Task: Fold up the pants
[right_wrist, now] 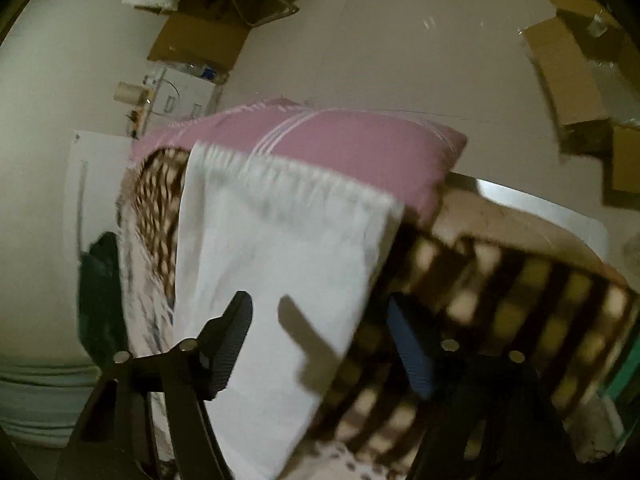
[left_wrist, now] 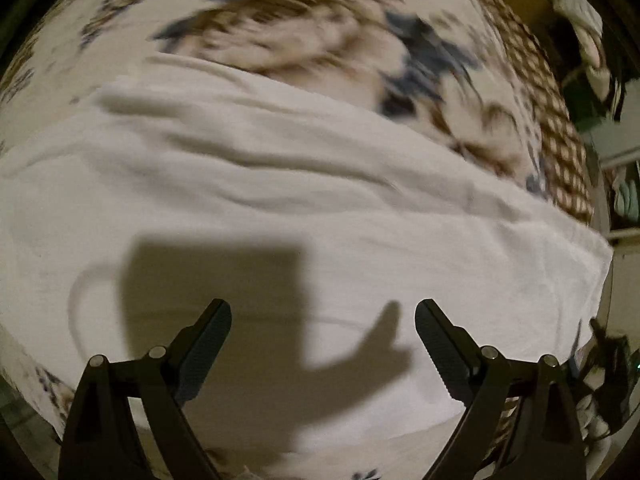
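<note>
White pants (left_wrist: 304, 216) lie flat across a patterned bedspread (left_wrist: 304, 32). In the left wrist view they fill the middle as a wide wrinkled band. My left gripper (left_wrist: 323, 320) is open and empty just above them, its shadow on the cloth. In the right wrist view the pants (right_wrist: 280, 264) run lengthwise away from me, their gathered waistband (right_wrist: 296, 176) at the far end against a pink pillow (right_wrist: 328, 140). My right gripper (right_wrist: 320, 320) is open and empty over the near part of the pants. Both views are motion-blurred.
A brown-and-cream checked blanket (right_wrist: 500, 288) lies right of the pants, near the bed's edge. Cardboard boxes (right_wrist: 568, 76) and clutter (right_wrist: 188, 32) stand on the floor beyond the bed. Dark clothing (right_wrist: 100, 280) hangs at the left side.
</note>
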### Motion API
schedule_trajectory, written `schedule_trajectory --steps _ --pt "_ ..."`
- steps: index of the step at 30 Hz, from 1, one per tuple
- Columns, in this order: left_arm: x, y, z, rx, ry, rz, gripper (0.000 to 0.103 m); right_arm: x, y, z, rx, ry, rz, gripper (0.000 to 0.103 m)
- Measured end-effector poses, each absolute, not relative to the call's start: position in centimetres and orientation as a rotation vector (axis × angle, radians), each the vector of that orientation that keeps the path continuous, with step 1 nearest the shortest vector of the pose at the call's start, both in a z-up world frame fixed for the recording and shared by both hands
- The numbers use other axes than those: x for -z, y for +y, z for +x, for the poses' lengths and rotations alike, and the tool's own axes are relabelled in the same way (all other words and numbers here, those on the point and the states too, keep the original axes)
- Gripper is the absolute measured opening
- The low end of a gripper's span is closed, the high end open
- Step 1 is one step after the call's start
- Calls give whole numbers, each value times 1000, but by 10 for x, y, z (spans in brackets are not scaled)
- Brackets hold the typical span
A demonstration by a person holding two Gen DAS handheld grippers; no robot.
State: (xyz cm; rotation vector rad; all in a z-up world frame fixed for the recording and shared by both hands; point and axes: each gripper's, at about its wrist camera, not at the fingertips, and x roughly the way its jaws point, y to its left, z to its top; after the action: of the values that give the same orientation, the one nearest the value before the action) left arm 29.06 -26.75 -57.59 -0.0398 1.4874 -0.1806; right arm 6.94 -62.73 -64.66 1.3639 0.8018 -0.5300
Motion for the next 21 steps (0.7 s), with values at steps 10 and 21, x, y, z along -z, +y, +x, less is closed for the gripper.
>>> schedule_trajectory --steps 10,21 --pt "606 -279 293 126 1492 1 103 672 -661 97 283 689 1421 62" --pt "609 -284 291 42 1466 -3 103 679 -662 135 140 698 1392 34"
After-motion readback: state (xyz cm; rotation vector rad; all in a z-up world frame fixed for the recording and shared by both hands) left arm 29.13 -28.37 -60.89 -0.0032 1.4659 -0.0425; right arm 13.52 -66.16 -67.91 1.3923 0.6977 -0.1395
